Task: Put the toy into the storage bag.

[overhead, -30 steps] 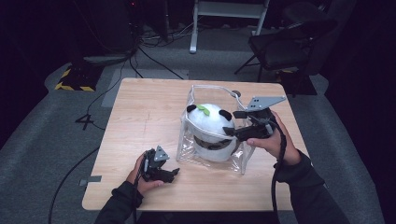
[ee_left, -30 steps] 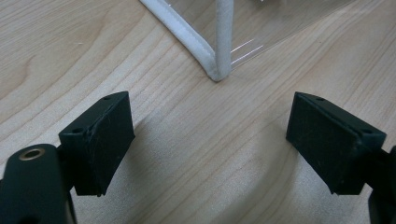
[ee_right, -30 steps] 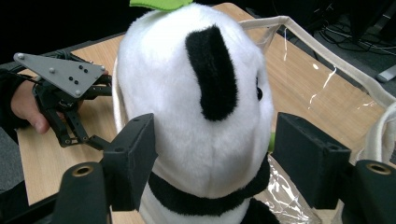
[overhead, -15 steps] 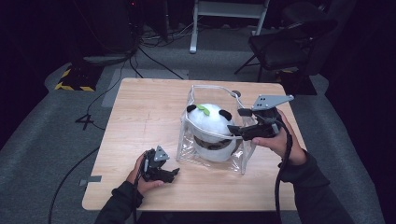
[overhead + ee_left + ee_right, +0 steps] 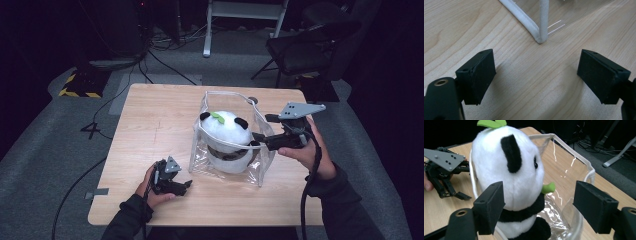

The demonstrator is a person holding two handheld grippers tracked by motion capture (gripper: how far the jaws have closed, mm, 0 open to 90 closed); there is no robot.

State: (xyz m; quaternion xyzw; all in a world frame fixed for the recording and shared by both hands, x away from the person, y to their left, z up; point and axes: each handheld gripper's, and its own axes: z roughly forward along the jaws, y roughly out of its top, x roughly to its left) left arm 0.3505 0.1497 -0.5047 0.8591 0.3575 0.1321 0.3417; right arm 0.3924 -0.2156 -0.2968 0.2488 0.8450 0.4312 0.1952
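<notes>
- We see a plush panda sitting inside a clear plastic bag at the centre of the high view, on a pale wooden table.
- The panda sits upright in the bag, its head rising above the white-trimmed rim; the bag's open top faces upward, which we judge suits dropping the toy in from above.
- The right gripper reaches in level from the right of the frame, its tips at the bag's right rim beside the panda.
- In the right gripper view its jaws stand spread and have just been opening. The panda's body lies between them, nearer the left one, but neither pad presses on it. We take this as a release after setting the toy in place.
- The left gripper rests low on the table at the lower left of the high view, just short of the bag's near corner.
- Its jaws are spread with nothing between them; in the left gripper view, bare wood lies between the pads and the bag's white-trimmed corner stands at top centre. We judge it is waiting there, ready to steady the bag.
- The panda is white and soft, with black ears, a black band round its body, a small dark eye, a green leaf on its head and a green sprig at its mouth.
</notes>
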